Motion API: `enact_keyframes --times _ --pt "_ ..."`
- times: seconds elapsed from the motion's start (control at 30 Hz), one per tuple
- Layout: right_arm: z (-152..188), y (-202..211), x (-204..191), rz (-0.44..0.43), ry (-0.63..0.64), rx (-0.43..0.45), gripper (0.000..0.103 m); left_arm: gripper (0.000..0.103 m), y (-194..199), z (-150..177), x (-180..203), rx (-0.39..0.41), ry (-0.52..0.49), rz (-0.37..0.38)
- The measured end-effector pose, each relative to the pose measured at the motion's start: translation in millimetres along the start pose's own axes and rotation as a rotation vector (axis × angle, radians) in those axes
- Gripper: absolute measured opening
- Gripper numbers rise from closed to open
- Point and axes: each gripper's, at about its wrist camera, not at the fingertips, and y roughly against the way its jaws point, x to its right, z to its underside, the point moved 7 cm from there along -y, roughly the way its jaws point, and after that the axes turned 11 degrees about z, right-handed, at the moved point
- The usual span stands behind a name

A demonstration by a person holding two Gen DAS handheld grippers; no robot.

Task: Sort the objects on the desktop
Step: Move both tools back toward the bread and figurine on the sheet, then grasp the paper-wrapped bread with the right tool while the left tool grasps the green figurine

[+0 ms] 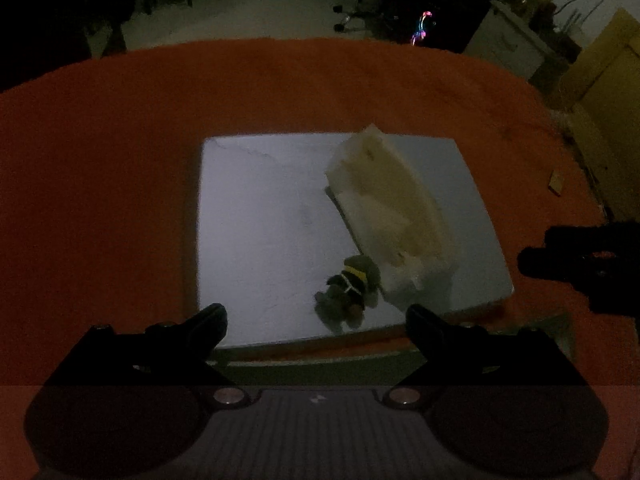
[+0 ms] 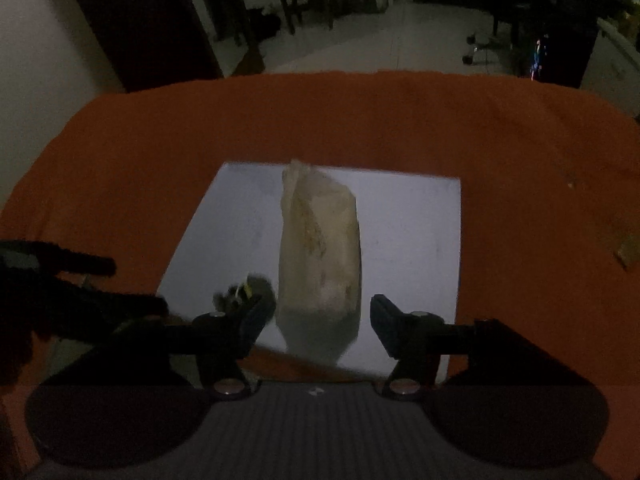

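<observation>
A pale packet is lying lengthwise on the white board, and a small stuffed toy is resting against the packet's near end, both well inside the board's near right part. I am holding the right gripper just above the packet's near end, its jaws standing apart on either side and pressing nothing. My left gripper is hovering at the board's near edge, spread wide and empty. The orange tablecloth is surrounding the board. I am judging the sorting barely under way: both items remain to be lifted off.
</observation>
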Motion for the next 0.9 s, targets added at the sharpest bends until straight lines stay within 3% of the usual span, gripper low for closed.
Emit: enact_keyframes --times 0.1,0.27,0.37,0.57,0.67,0.77,0.9 --pt "-9 -16 -1 0.02 0.049 0.009 0.062 0.097 -19 -9 7 -0.019 -0.042 0.004" --pt "-19 -42 0 0.041 0.073 0.008 0.062 0.097 -54 -17 20 -0.064 -0.265 -0.065" --pt "-22 -56 2 0.036 0.052 -0.005 0.062 0.094 -68 -14 21 -0.105 -0.346 -0.053" --pt "-23 -73 -2 -0.019 0.036 -0.034 0.062 0.094 -84 -10 7 -0.165 -0.33 0.039" --pt "-25 -73 -8 -0.045 0.029 -0.023 0.07 0.093 -86 -10 5 -0.176 -0.327 0.105" --pt "-28 -80 -15 -0.042 0.025 -0.045 0.071 0.092 -90 -10 4 -0.208 -0.297 0.139" --pt "-19 -102 -25 0.026 0.102 -0.105 0.071 0.079 -98 -9 1 -0.272 -0.227 0.164"
